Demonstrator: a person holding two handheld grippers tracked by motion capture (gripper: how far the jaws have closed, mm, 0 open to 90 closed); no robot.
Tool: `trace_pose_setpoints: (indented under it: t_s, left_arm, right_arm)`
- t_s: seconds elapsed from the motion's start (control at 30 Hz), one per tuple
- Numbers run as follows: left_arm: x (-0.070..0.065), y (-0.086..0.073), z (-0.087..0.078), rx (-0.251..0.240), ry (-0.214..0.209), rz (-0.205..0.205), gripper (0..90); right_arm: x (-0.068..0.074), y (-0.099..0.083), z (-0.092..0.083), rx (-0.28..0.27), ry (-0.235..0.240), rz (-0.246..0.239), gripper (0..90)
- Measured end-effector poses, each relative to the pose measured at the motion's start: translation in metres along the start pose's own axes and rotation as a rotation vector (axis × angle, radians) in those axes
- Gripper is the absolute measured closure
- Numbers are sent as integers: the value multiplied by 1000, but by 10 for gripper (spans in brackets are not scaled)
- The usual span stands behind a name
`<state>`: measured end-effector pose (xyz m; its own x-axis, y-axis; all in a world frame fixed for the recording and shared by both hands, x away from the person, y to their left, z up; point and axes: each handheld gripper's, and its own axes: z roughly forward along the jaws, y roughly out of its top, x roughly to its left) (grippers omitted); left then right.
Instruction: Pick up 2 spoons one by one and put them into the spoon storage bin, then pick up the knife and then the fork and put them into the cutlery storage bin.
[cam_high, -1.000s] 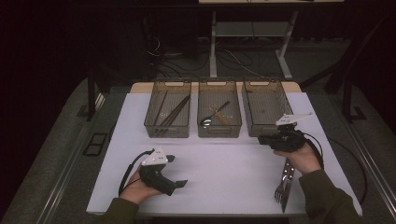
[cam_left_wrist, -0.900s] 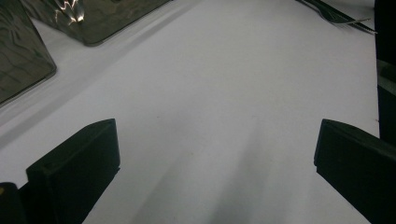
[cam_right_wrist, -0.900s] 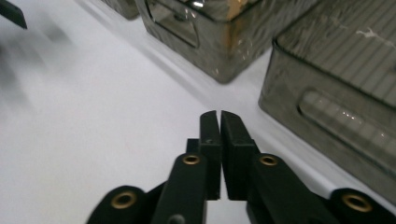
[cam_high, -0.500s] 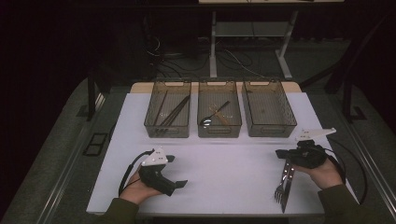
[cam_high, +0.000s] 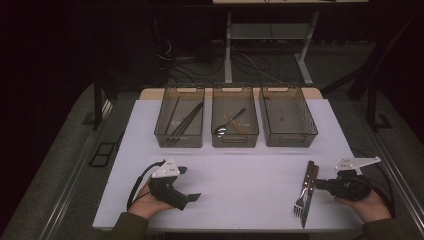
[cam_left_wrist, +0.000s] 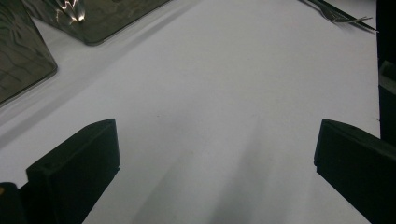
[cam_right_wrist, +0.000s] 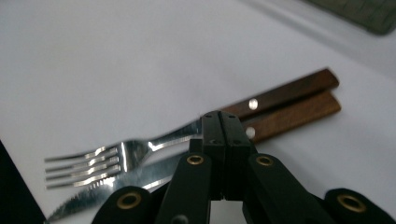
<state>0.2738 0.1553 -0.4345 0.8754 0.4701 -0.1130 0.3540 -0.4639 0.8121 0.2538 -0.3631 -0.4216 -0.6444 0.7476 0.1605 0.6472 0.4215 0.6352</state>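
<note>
Wooden-handled steel fork (cam_high: 306, 186) and the matching serrated knife (cam_high: 309, 200) lie side by side, touching, at the near right of the white table (cam_high: 240, 170), tines and blade tip toward the near edge. Just to their right, the right gripper (cam_high: 320, 185) rests low in the person's right hand (cam_high: 367, 205), pointing at the two handles; in the right gripper view its black jaws are pressed together with nothing between them, the tips right over the spot where the fork's neck meets its brown handle (cam_right_wrist: 285, 93). I cannot tell whether the tips touch the cutlery. At the near left, well apart from the cutlery, the left gripper (cam_high: 192, 197) lies on the table in the left hand (cam_high: 145, 202), its jaws spread wide over bare tabletop, as the left gripper view shows. The middle of the table between the two grippers holds nothing that blocks the way to the fork and knife. Farther back, three smoky translucent plastic bins stand in a row: the left bin (cam_high: 179, 137) holds long dark sticks, the middle bin (cam_high: 235, 140) a spoon and small utensils, the right bin (cam_high: 289, 137) shows only its floor. Beyond the table a metal stand (cam_high: 230, 55) and cables sit in the dark.
</note>
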Motion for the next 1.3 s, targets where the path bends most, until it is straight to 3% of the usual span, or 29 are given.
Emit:
trace_pose_setpoints:
  t_s: [0.37, 0.73, 1.3]
  left_arm:
    - [-1, 0, 0, 0, 0, 1, 0]
    - [0, 0, 0, 3, 0, 0, 0]
    - [-1, 0, 2, 3, 0, -2, 0]
  right_arm:
    - [6, -14, 8, 71, 13, -37, 895]
    - [7, -13, 15, 81, 34, -72, 895]
    - [12, -7, 21, 77, 39, -90, 895]
